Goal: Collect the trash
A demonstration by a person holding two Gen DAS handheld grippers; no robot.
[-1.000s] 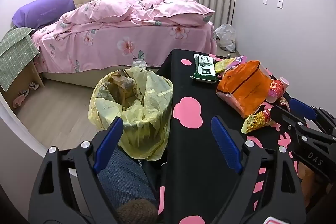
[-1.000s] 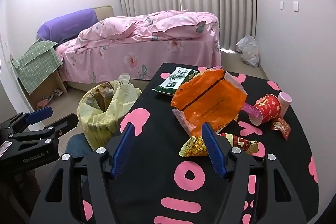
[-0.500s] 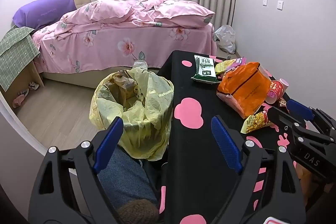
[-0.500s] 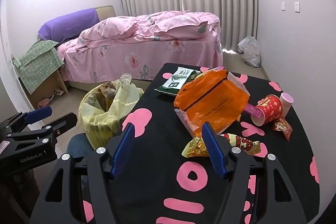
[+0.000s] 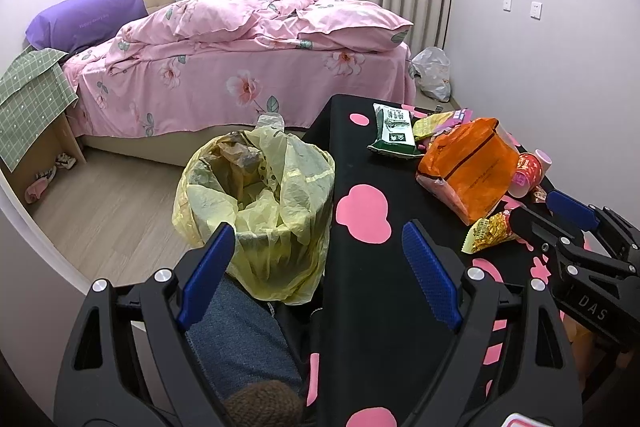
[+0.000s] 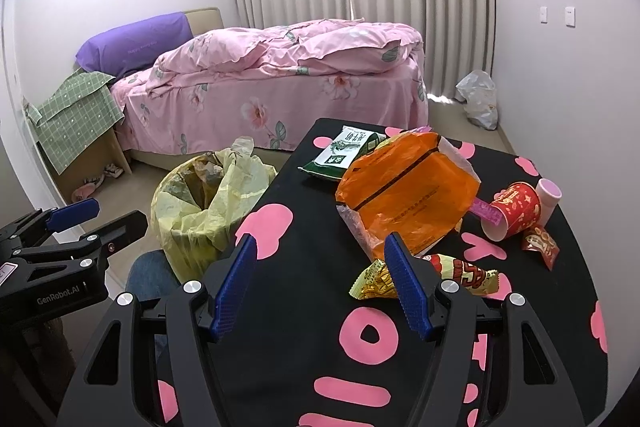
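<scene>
Far left: pink-quilted bed (image 6: 280,83) under a purple pillow, drawn curtains behind. Beside the table, a bin lined with a yellow bag (image 5: 260,203), already part-filled with crumpled wrappers and a clear plastic bottle poking up at its far rim. Left gripper (image 5: 316,275) hanging empty, jaws wide, straddling the gap between bin and table edge above a denim-clad knee. On the black, pink-patterned tablecloth (image 6: 304,327), most of the trash not yet collected: green-and-white packet (image 6: 340,153) at the far end, big orange bag (image 6: 408,193) in the middle, gold snack wrapper (image 6: 374,281) nearest. Right gripper (image 6: 322,287) also empty and spread wide, right finger just over the gold wrapper, likely the next pickup. Further right, tipped red paper cup (image 6: 514,209), pink cup (image 6: 548,193), small red sachet (image 6: 540,245).

Bin contents clearer from the left wrist view; cups and sachet plain only from the right wrist view.
</scene>
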